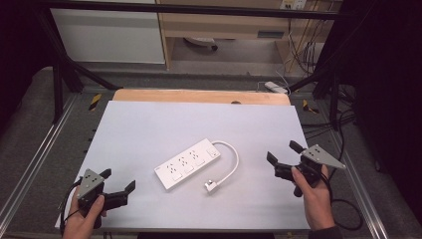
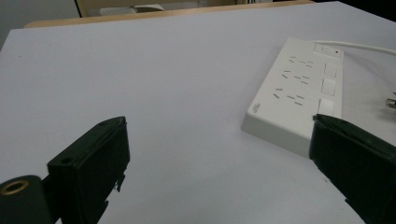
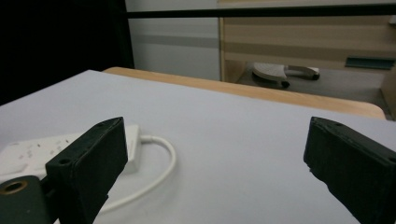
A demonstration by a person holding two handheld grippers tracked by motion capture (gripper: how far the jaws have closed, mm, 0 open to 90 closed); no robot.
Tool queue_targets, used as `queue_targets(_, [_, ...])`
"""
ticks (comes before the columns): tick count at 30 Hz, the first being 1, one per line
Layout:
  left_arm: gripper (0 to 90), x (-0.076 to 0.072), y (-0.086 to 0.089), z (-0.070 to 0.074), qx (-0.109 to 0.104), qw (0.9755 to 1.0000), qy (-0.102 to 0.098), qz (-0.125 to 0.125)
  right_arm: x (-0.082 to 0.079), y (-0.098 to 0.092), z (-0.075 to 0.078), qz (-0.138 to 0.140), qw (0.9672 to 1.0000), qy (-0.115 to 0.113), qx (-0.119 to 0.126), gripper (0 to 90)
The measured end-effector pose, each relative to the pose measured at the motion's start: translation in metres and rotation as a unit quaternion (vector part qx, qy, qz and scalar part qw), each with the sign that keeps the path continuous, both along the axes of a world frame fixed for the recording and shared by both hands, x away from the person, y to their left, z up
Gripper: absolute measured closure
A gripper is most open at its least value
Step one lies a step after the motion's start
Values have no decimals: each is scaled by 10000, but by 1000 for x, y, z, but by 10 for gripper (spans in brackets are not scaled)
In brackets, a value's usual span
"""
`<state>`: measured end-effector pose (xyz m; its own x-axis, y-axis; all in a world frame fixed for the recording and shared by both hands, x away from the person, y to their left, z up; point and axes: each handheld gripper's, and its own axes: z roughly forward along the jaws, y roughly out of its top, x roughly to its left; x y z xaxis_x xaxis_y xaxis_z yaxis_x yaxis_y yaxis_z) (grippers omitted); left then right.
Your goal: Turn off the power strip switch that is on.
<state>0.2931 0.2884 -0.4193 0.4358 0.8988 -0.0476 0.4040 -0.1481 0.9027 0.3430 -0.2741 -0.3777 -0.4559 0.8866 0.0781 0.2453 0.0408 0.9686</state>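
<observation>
A white power strip (image 1: 187, 163) with three sockets and three switches lies at an angle in the middle of the white table sheet (image 1: 149, 124). Its white cable (image 1: 233, 164) curls round to a plug (image 1: 211, 185) lying beside it. My left gripper (image 1: 118, 180) is held low at the front left, open and empty, a short way left of the power strip (image 2: 299, 98). At the right, my right gripper (image 1: 282, 152) stands open and empty, to the right of the cable (image 3: 159, 172) and the power strip (image 3: 42, 151).
The white sheet covers a wooden tabletop (image 1: 199, 95) inside a metal frame (image 1: 45, 134). Beyond the far edge are a wooden cabinet (image 1: 224, 25), hanging cables (image 1: 303, 45) and a second white power strip (image 1: 276, 87) on the floor.
</observation>
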Motion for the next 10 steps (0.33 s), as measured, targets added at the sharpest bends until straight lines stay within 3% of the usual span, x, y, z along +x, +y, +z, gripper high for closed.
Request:
queue_targets(4, [50,0,0,-1,6,10000,19,-1,-6,-14,-18,-169,9998,122,-48,61])
queue_targets(10, [50,0,-1,-1,-6,10000,21,4,-4,-16,-48,-161,9979,615,-130,57])
